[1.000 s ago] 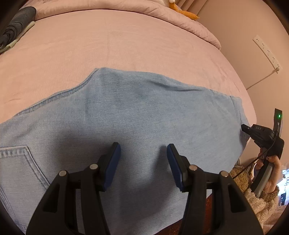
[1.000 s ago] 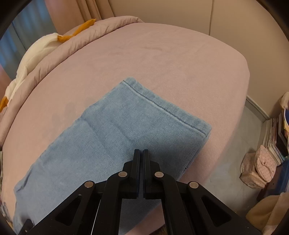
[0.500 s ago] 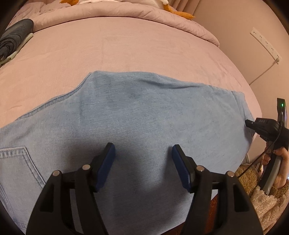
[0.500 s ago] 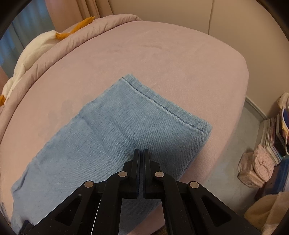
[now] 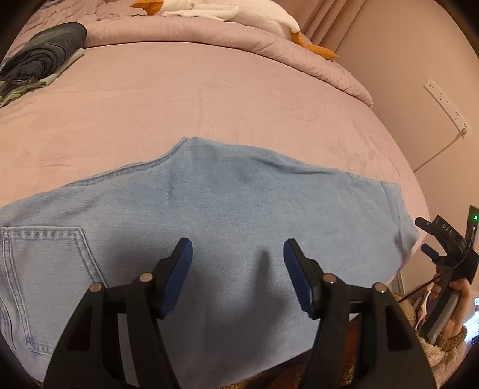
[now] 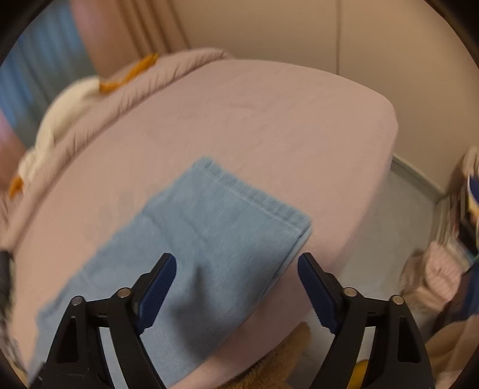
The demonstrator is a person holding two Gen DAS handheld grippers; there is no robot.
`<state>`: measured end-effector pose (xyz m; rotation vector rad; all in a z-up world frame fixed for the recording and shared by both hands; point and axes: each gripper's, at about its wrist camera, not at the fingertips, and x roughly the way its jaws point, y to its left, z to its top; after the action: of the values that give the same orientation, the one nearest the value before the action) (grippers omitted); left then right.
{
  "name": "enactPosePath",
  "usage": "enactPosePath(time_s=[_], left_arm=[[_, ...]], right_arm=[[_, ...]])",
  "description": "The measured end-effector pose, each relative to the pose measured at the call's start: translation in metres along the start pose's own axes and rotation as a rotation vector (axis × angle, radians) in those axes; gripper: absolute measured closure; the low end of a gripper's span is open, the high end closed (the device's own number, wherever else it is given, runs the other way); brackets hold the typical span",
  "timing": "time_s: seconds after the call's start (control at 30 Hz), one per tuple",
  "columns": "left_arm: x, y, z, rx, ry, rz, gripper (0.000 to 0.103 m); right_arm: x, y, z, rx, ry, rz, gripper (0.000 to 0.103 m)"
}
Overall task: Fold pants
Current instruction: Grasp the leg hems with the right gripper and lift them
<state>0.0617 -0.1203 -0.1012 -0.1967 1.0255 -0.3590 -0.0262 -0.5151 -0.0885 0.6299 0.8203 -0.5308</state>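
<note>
Light blue jeans [image 5: 239, 194] lie flat on the pink bed [image 5: 209, 95], folded lengthwise, with a back pocket [image 5: 45, 269] at the left. My left gripper [image 5: 237, 241] hovers open just above the denim near the bed's front edge, nothing between its pads. The leg hem [image 6: 254, 197] shows in the right wrist view, which is blurred. My right gripper [image 6: 236, 255] is above that leg end; its jaws are opening and hold nothing. In the left wrist view the right gripper [image 5: 425, 235] appears at the far right, held by a hand [image 5: 455, 302] beside the hem.
Folded dark grey clothes [image 5: 42, 57] lie at the bed's back left. A white and orange plush toy [image 5: 227, 12] rests on the rolled duvet [image 5: 269, 45]. A power strip [image 5: 446, 101] hangs on the wall. Bags and stacked books [image 6: 440, 269] stand on the floor right of the bed.
My right gripper went from shut to wide open and moved, blurring its view. My left gripper opened a little wider and pulled back and up from the jeans.
</note>
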Motion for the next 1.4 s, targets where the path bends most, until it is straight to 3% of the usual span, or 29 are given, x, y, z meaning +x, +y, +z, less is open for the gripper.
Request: enactPosePath(time_s=[0.23, 0.37, 0.4, 0.43, 0.53, 0.7, 0.9, 1.03, 1.17, 1.27, 1.4], left_arm=[[0.0, 0.001, -0.003, 0.007, 0.007, 0.001, 0.04], [0.013, 0.006, -0.006, -0.021, 0.053, -0.001, 0.04], [0.014, 0.007, -0.006, -0.025, 0.052, -0.003, 0.04], [0.014, 0.008, -0.006, -0.027, 0.046, -0.007, 0.04], [0.014, 0.008, -0.007, -0.025, 0.044, -0.014, 0.039], [0.016, 0.01, -0.007, -0.026, 0.044, -0.025, 0.038], [0.014, 0.015, -0.006, -0.046, 0.04, -0.04, 0.038], [0.012, 0.019, -0.003, -0.076, 0.043, -0.067, 0.038], [0.007, 0.026, -0.001, -0.123, 0.042, -0.089, 0.038], [-0.003, 0.035, 0.001, -0.155, 0.023, -0.075, 0.038], [-0.019, 0.051, 0.004, -0.196, -0.013, -0.06, 0.038]], right_arm=[[0.045, -0.031, 0.003, 0.101, 0.12, -0.011, 0.019], [0.045, -0.024, 0.009, 0.066, 0.072, 0.008, 0.02], [0.041, -0.022, 0.007, 0.052, 0.061, 0.041, 0.027], [0.04, -0.019, 0.007, 0.037, 0.061, 0.074, 0.028], [0.047, -0.015, 0.005, 0.016, 0.08, 0.058, 0.035], [0.044, -0.028, 0.008, 0.072, 0.053, 0.056, 0.085], [0.01, -0.014, 0.011, 0.057, -0.051, 0.146, 0.089], [-0.038, 0.023, 0.014, -0.054, -0.166, 0.289, 0.089], [-0.085, 0.079, -0.008, -0.265, -0.233, 0.446, 0.089], [-0.1, 0.124, -0.042, -0.418, -0.2, 0.566, 0.089], [-0.088, 0.173, -0.102, -0.607, -0.059, 0.659, 0.089]])
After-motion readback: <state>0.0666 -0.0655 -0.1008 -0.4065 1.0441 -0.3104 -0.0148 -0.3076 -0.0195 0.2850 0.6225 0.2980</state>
